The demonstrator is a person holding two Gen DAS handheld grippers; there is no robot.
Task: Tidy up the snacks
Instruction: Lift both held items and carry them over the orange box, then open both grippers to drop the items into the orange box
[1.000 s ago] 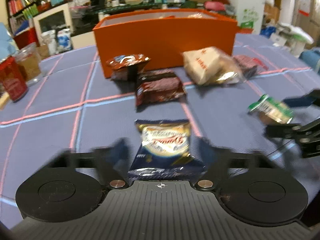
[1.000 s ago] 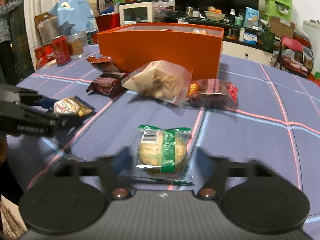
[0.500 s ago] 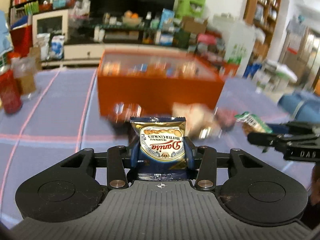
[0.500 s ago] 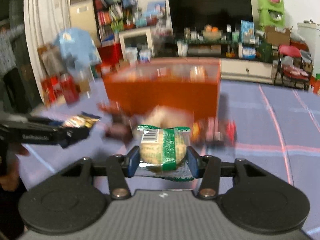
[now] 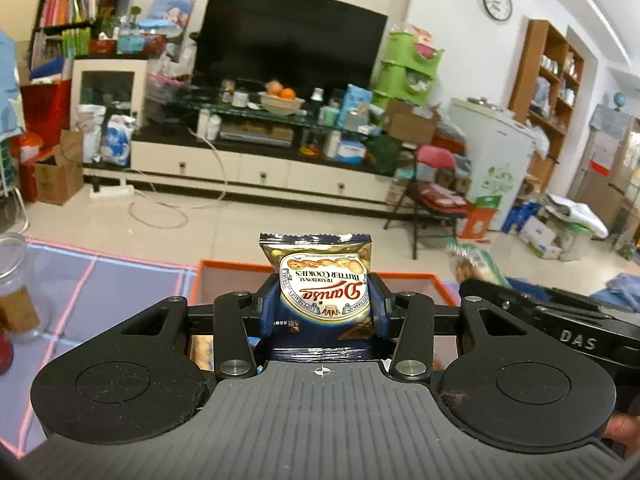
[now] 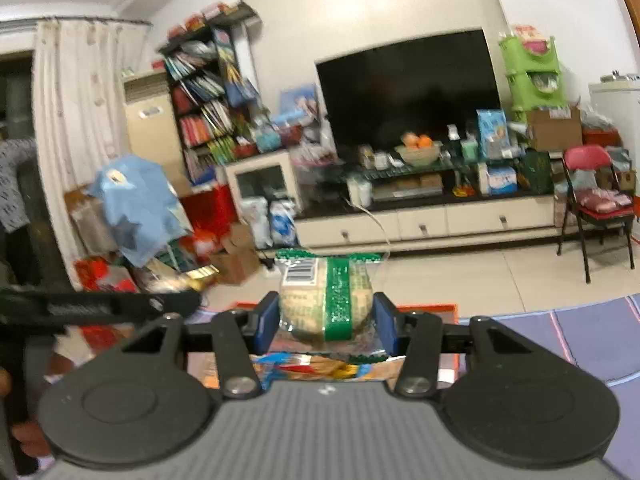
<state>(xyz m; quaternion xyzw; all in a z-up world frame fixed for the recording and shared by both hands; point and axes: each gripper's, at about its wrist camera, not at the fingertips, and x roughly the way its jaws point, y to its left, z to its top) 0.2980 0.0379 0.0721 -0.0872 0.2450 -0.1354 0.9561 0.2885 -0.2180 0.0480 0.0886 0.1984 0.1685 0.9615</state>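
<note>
Up above the orange box [image 5: 224,270], the left gripper [image 5: 323,305] has its blue pads [image 5: 269,308] pinched onto a butter cookie packet [image 5: 320,288], a gold and dark blue pouch whose printed label reads upside down from this camera. The packet stands upright between the pads, its crimped top edge rising over the box's far rim. Just right of the left gripper, and likewise over the box, the right gripper [image 5: 472,270] shows in the left wrist view as a black body carrying a blurred green-wrapped snack.

From the right wrist view, the right gripper [image 6: 326,310] is clamped on a green-banded biscuit packet [image 6: 326,300], a clear wrapper with a round pale biscuit inside and a barcode at its upper left corner. The pads press against both sides of the packet. Below it, inside the orange box [image 6: 424,307], other colourful wrapped snacks [image 6: 320,368] lie in a loose heap. To the left of the box in that view, the left gripper [image 6: 176,280] reaches in from the side, with a glint of gold wrapper at its tip.

A purple tablecloth [image 5: 100,288] with pink and blue lines spreads out from the box on either side, and a clear jar [image 5: 16,280] stands on it well left of the box.
</note>
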